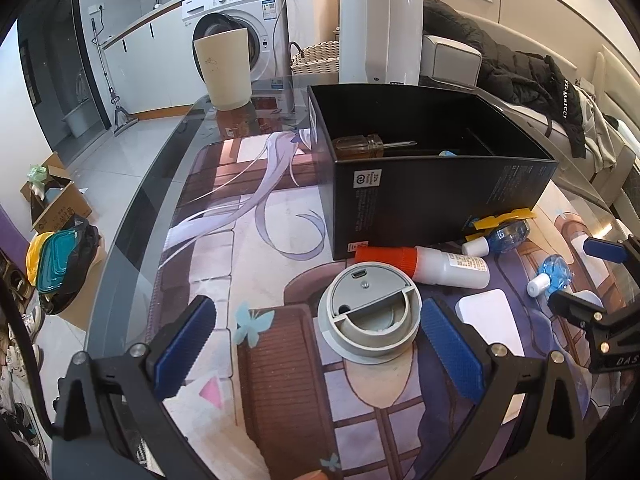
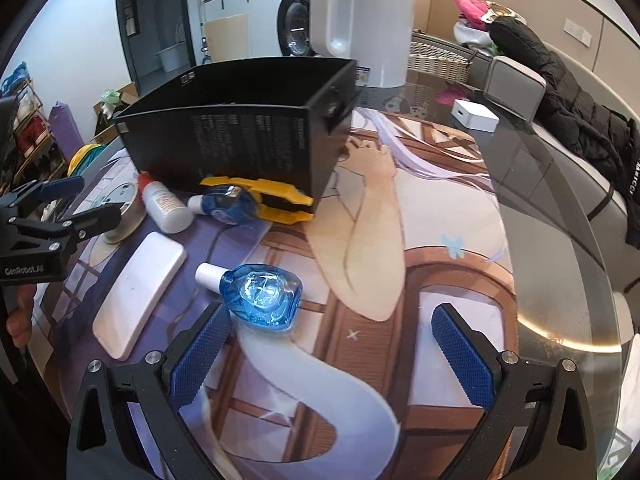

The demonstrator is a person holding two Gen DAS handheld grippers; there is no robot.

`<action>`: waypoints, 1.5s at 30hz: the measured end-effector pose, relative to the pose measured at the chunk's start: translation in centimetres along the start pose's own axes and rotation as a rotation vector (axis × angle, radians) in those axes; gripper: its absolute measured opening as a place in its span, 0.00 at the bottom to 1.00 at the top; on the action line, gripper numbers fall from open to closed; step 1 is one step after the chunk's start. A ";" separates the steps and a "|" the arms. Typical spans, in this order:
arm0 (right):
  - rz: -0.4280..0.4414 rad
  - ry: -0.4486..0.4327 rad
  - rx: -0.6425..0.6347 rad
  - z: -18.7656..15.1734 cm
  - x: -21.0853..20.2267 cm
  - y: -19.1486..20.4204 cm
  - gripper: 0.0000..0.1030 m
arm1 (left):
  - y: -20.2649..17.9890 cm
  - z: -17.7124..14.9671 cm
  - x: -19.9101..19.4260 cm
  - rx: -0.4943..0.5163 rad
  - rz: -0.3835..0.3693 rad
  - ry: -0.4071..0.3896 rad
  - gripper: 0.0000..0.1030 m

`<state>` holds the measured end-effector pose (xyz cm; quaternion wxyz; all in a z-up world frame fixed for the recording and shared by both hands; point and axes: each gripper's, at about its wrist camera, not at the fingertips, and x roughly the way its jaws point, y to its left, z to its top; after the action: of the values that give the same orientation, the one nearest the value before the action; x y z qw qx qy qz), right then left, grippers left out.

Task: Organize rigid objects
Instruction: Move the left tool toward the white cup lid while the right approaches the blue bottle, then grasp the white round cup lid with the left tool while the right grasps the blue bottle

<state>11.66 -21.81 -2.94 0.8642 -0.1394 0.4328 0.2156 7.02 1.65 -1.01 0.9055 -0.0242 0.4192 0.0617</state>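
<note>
My left gripper (image 1: 316, 344) is spread wide, blue ribbed pads on either side of a round grey plastic lid-like disc (image 1: 370, 312) with a half-moon recess. The disc sits on the illustrated desk mat (image 1: 248, 216) between the pads, nearer the right one; neither pad touches it.

Just beyond the disc lies a white plastic bottle with an orange ribbed cap (image 1: 424, 265), on its side, cap to the left, close against the near wall of the open black cardboard box (image 1: 440, 196). Inside the box, a screwdriver with an amber transparent handle (image 1: 362, 146) rests along the near wall. A white rounded rectangular case (image 1: 490, 316) lies flat to the right of the disc.

My right gripper (image 2: 330, 356) is also released, pads far apart, holding nothing. A small blue transparent bottle with a white cap (image 2: 260, 294) lies on its side on the mat just beyond my left pad, cap pointing left; whether it touches the pad I cannot tell. A second blue bottle of the same kind (image 2: 228, 205) lies farther off, against a yellow and black tool (image 2: 276, 200) at the foot of the box.

Far side of the glass table (image 2: 560, 208): a white electric kettle (image 2: 360, 20) behind the box, a small white charger block (image 2: 475, 115) to its right.
</note>
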 end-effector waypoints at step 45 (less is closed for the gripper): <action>0.062 -0.061 -0.019 0.8 -0.2 3.1 0.56 | -0.2 0.2 2.0 -0.005 -0.047 0.066 0.99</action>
<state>10.59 -18.86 -2.47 0.8686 -0.1273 0.4082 0.2505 8.49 1.66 -2.37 0.8923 -0.0384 0.4479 0.0409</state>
